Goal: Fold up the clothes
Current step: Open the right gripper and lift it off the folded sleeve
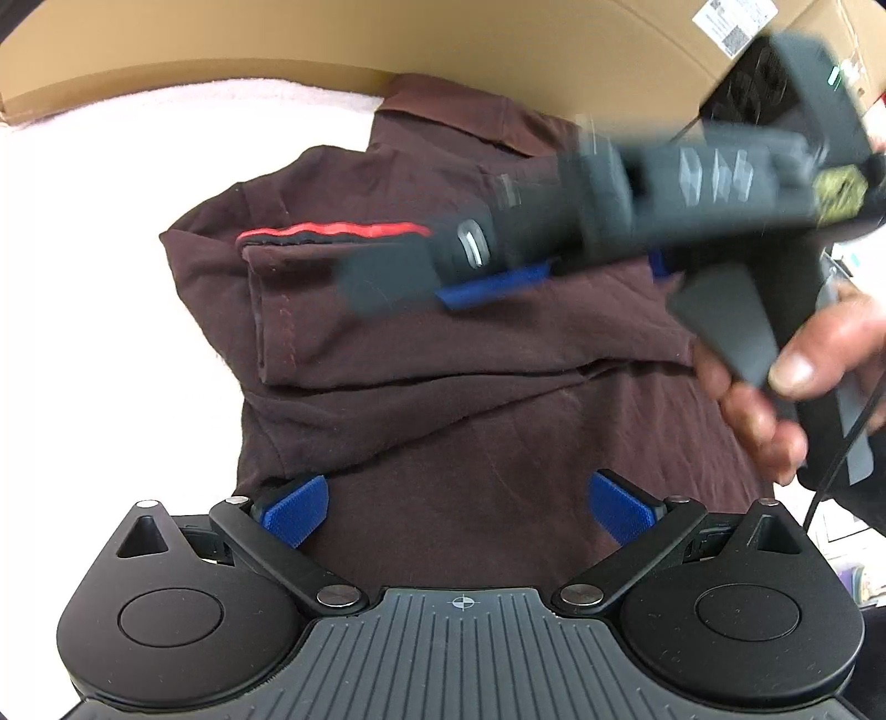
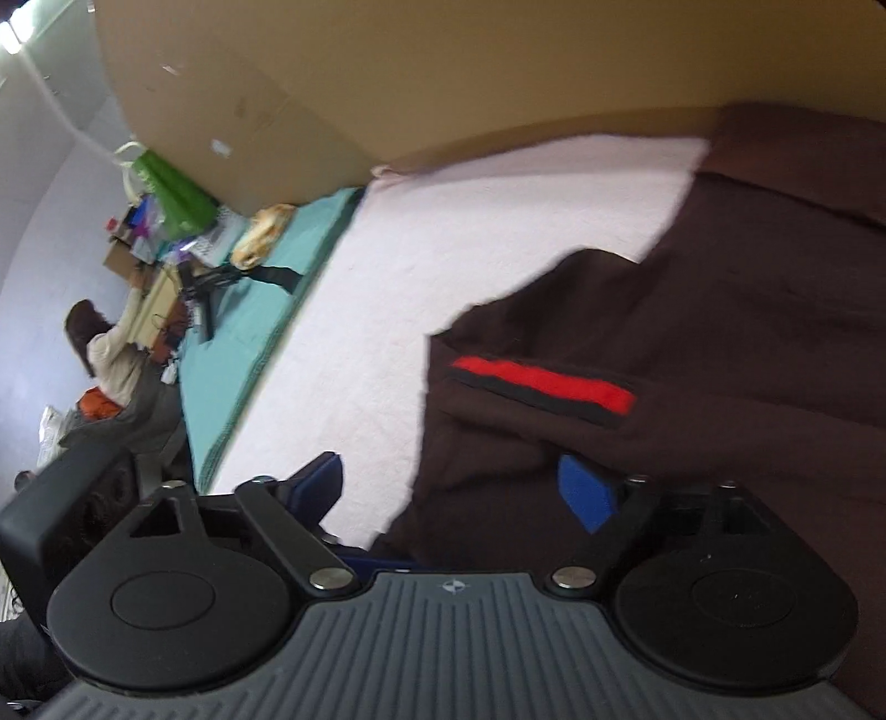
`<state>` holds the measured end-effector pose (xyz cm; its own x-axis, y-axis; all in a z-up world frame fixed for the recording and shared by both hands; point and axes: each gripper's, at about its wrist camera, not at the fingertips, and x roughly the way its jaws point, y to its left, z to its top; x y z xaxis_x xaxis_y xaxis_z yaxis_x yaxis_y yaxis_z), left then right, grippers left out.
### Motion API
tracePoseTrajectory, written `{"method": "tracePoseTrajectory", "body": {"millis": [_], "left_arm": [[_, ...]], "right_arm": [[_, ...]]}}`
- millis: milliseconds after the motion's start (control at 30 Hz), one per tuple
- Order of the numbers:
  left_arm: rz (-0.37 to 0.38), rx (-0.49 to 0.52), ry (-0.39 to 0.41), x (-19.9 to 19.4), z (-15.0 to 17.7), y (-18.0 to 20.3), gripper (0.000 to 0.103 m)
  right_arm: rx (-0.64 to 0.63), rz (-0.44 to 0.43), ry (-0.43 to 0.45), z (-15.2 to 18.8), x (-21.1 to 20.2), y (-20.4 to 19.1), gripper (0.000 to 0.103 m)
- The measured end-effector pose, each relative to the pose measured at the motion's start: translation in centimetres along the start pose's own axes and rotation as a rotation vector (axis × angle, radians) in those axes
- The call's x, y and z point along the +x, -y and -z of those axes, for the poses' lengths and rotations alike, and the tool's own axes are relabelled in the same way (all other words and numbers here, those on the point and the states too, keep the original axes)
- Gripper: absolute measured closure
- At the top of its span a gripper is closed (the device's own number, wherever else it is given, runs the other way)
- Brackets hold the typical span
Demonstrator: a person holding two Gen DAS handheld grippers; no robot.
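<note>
A dark maroon polo shirt (image 1: 470, 354) lies partly folded on a white towel (image 1: 99, 288), collar towards the back. Its sleeve, with a red and black stripe (image 1: 338, 230), is folded in on the left. My left gripper (image 1: 458, 509) hovers open over the shirt's near part; no cloth is between its blue pads (image 1: 293, 512). My right gripper (image 1: 573, 277), blurred and held by a hand (image 1: 775, 399), reaches across the shirt's middle from the right. In the right wrist view it (image 2: 451, 490) is open above the shirt's (image 2: 692, 332) left edge, close to the stripe (image 2: 545, 385).
A cardboard box (image 1: 387, 44) stands along the towel's far edge. Beyond the towel (image 2: 415, 277) lies a teal mat (image 2: 249, 343) carrying a black device (image 2: 210, 288). A seated person (image 2: 116, 354), a green bag (image 2: 171, 194) and clutter are at the far left.
</note>
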<state>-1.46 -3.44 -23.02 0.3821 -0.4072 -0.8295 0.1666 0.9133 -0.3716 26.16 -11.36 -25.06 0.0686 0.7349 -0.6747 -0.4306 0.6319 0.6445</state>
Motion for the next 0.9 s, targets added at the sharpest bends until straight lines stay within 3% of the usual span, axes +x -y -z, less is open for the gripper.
{"method": "tracePoseTrajectory", "body": {"millis": [133,233,367,533,700,833,900], "left_arm": [[0.007,0.004,-0.003,-0.6,-0.3,-0.4,0.0],[-0.005,0.015,-0.003,-1.3,-0.1,-0.6,0.0],[-0.014,0.016,-0.027,-0.9,0.0,-0.5,0.0],[-0.011,0.014,-0.032,-1.4,0.5,-0.6,0.0],[-0.007,0.013,-0.033,-2.1,1.0,-0.7,0.0],[-0.004,0.012,-0.034,-2.6,1.4,-0.8,0.0],[-0.002,0.011,-0.034,-2.9,1.7,-0.9,0.0]], "right_arm": [[0.08,-0.091,-0.02,1.8,-0.8,1.5,0.009],[0.179,-0.156,0.035,2.4,-2.1,2.2,0.009],[0.169,-0.166,0.103,1.2,-2.4,1.0,0.006],[0.175,-0.21,0.073,-1.0,1.2,0.5,0.006],[0.232,-0.353,-0.114,-1.0,5.0,-0.1,0.002],[0.294,-0.408,-0.027,-2.0,3.8,0.5,0.002],[0.319,-0.347,-0.002,-2.7,3.9,1.3,0.001]]}}
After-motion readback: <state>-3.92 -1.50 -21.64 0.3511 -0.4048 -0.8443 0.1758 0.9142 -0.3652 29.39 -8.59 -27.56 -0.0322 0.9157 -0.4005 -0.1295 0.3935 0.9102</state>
